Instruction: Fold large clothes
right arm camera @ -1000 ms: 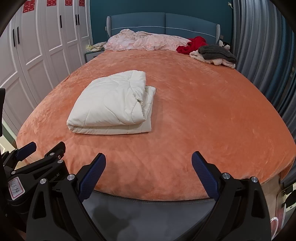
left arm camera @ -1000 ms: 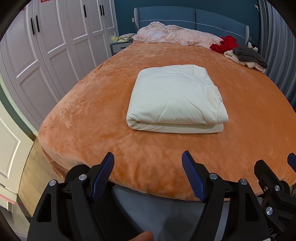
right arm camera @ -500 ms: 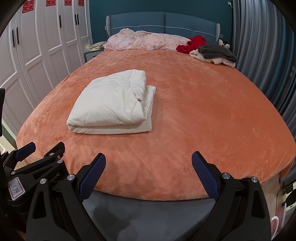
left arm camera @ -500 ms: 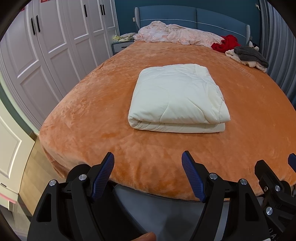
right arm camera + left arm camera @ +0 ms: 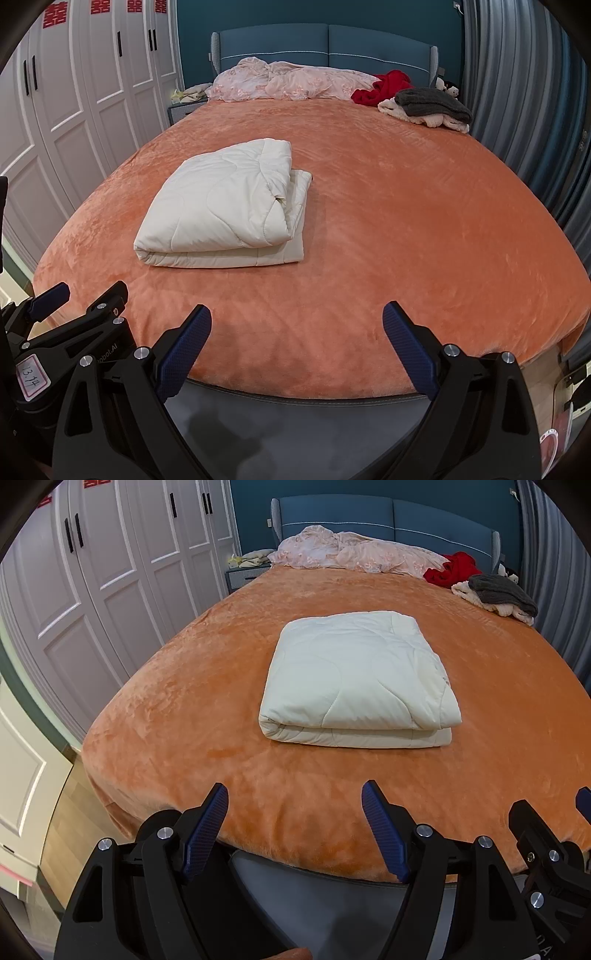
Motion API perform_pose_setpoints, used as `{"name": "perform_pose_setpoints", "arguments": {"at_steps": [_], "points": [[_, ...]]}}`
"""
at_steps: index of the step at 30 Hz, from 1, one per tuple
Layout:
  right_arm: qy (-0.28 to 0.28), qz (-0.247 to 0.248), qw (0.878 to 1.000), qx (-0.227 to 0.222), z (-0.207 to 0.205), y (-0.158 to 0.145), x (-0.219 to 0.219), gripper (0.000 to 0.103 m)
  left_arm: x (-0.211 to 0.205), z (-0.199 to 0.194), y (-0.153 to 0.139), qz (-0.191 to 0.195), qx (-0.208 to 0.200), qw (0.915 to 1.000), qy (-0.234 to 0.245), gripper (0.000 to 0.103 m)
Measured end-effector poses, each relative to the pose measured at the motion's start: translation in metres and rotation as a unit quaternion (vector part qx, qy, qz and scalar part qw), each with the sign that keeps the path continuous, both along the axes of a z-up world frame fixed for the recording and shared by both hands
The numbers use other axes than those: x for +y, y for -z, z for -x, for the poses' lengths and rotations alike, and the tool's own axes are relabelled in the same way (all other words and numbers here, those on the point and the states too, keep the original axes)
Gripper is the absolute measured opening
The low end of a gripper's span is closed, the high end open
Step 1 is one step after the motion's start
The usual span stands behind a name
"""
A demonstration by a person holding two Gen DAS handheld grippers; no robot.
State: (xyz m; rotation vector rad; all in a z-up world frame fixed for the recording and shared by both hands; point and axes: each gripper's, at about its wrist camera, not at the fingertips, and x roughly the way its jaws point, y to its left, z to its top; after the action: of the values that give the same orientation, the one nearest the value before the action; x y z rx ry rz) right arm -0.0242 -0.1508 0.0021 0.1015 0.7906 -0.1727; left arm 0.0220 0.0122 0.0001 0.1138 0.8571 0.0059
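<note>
1. Starting at the far left, ahead of the left gripper (image 5: 294,805): white wardrobe doors (image 5: 110,572) run along that side, well beyond its left finger.
2. The left gripper hangs over the foot of the bed, jaws spread wide, nothing between the blue pads (image 5: 207,830). Empty!
3. Straight ahead of it, well clear of the fingertips, lies the cream quilt (image 5: 354,679), folded into a thick rectangle, flat on the orange plush bedspread (image 5: 184,716).
4. The right gripper (image 5: 297,328) sits just beside the left one, jaws likewise wide apart, holding nothing; the quilt (image 5: 221,210) lies ahead and to its left, untouched.
5. Far beyond both, by the blue headboard (image 5: 325,44): crumpled pink bedding (image 5: 288,83), then a red garment (image 5: 388,86).
6. Furthest right, a grey-and-cream clothes heap (image 5: 432,105) beside the grey curtain (image 5: 535,110).
</note>
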Motion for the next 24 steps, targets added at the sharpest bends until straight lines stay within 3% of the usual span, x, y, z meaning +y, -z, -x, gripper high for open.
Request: {"name": "perform_pose_setpoints", "arguments": {"at_steps": [24], "points": [[0.0, 0.0, 1.0, 0.0, -0.0001, -0.0002, 0.0001, 0.091, -0.0027, -0.0011, -0.0003, 0.006, 0.0, 1.0, -0.001, 0.07]]}}
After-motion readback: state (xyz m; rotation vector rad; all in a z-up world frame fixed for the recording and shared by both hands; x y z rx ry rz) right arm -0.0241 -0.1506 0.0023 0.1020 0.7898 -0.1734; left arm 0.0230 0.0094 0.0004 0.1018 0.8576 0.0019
